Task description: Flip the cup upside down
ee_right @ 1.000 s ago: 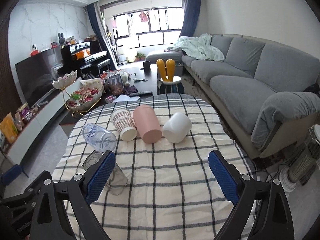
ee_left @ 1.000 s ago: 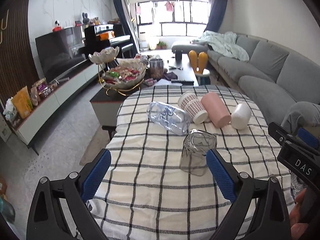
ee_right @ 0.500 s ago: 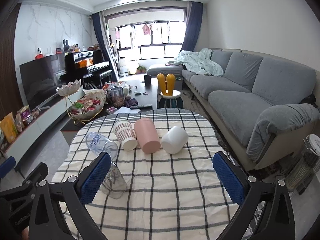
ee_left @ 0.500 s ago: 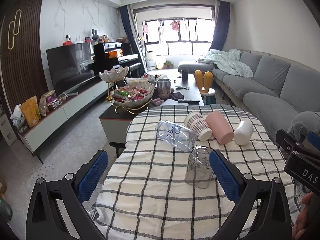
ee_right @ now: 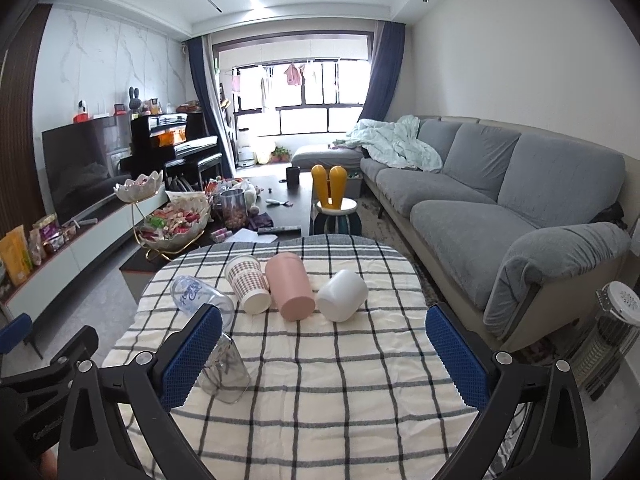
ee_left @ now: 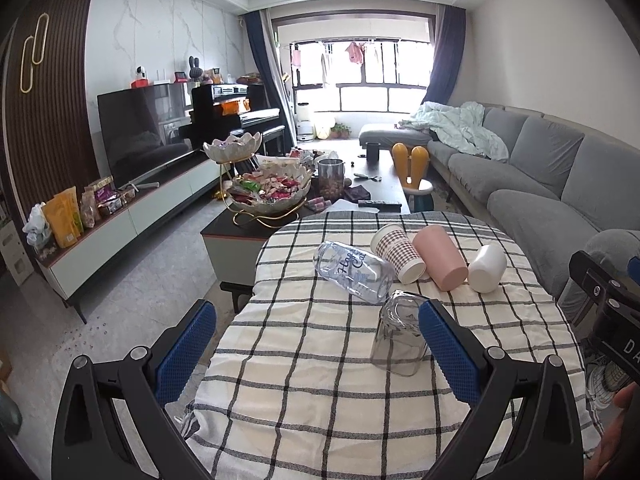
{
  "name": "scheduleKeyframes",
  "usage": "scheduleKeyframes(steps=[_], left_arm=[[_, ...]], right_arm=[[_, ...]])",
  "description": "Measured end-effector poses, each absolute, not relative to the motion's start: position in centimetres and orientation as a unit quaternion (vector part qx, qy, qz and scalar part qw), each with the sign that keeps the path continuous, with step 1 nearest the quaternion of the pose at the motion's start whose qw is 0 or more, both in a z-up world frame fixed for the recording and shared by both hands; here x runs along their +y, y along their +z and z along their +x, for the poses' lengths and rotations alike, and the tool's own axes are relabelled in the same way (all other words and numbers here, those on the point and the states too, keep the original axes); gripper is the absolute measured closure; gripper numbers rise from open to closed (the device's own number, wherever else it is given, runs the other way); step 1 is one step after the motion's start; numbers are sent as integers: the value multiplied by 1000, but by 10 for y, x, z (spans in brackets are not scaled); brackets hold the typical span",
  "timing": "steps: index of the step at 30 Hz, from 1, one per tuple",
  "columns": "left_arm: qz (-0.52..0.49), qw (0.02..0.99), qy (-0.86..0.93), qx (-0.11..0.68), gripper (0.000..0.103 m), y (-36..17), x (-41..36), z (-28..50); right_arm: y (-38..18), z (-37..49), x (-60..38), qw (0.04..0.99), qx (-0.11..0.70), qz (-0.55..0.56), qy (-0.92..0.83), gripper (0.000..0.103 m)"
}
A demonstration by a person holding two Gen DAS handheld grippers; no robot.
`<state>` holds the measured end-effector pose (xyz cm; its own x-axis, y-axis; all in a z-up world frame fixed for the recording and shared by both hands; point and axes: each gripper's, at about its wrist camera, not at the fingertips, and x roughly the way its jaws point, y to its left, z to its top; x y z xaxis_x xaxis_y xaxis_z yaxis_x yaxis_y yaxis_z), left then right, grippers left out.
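**Both tongs open above the table, one glass mouth-down, four cups on their sides**

The left gripper (ee_left: 316,344) and the right gripper (ee_right: 324,350) both hang over the near edge of the checked tablecloth (ee_right: 320,400) with their jaws spread wide and nothing between them. A clear glass (ee_left: 398,334) stands mouth-down near the middle of the table, leaning slightly. Just beyond it lie four cups in a row on their sides: a clear printed cup (ee_left: 354,272) at the left, then a checked paper cup (ee_left: 398,254), a pink cup (ee_left: 440,258) and a white cup (ee_left: 486,268) at the right.

What could go wrong, as I judge it: the lying cups touch or nearly touch one another, so a finger pushed in between the paper and pink cups could roll a neighbour away, perhaps toward the far edge. The cloth is loose and rumpled, and a dragged finger may pull it and topple the standing glass. The clear printed cup lies just behind that glass, so reaching for it from the near side risks knocking the glass. Smooth, rounded walls may also slip out of a shallow pinch during the turn.

The left wrist view shows the whole glass beside its right pad; in the right wrist view that gripper's left pad (ee_right: 190,354) hides much of the glass. The right wrist view alone shows the bare cloth at the right of the table and the heater (ee_right: 608,332) on the floor beyond it
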<state>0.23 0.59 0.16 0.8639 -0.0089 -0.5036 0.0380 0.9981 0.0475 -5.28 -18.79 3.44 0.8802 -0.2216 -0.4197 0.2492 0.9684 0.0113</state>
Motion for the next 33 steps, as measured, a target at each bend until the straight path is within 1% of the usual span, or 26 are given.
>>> scheduleKeyframes(steps=[33], left_arm=[[25, 964, -13, 263, 0, 4, 6, -1]], right_arm=[[37, -55, -185, 969, 214, 32, -120, 1]])
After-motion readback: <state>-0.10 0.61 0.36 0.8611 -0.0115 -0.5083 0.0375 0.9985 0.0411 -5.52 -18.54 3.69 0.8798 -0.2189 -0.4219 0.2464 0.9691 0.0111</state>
